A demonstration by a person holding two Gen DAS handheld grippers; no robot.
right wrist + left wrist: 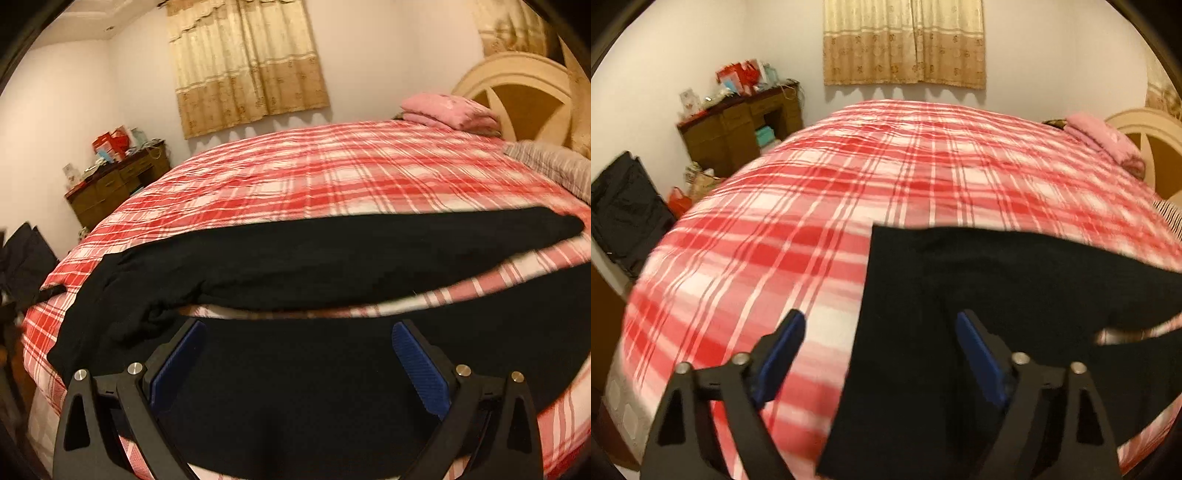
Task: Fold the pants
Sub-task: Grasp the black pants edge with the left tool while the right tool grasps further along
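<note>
Black pants (997, 280) lie on the red and white plaid bedcover (812, 206), near its front edge. In the left wrist view their straight left edge runs down between my left gripper's (878, 326) blue pads (783, 343); the jaws stand open and nothing is pressed. In the right wrist view the pants (332, 251) stretch across the bed as two dark bands with a strip of plaid between them. My right gripper (299, 328) hovers open over the nearer band, its pads apart from the cloth.
A folded pink blanket (450, 110) lies by the round headboard (517, 88) at the far right. A cluttered wooden desk (738, 129) stands against the left wall, with dark fabric (620, 210) hanging nearer. A curtain (903, 40) hangs on the far wall.
</note>
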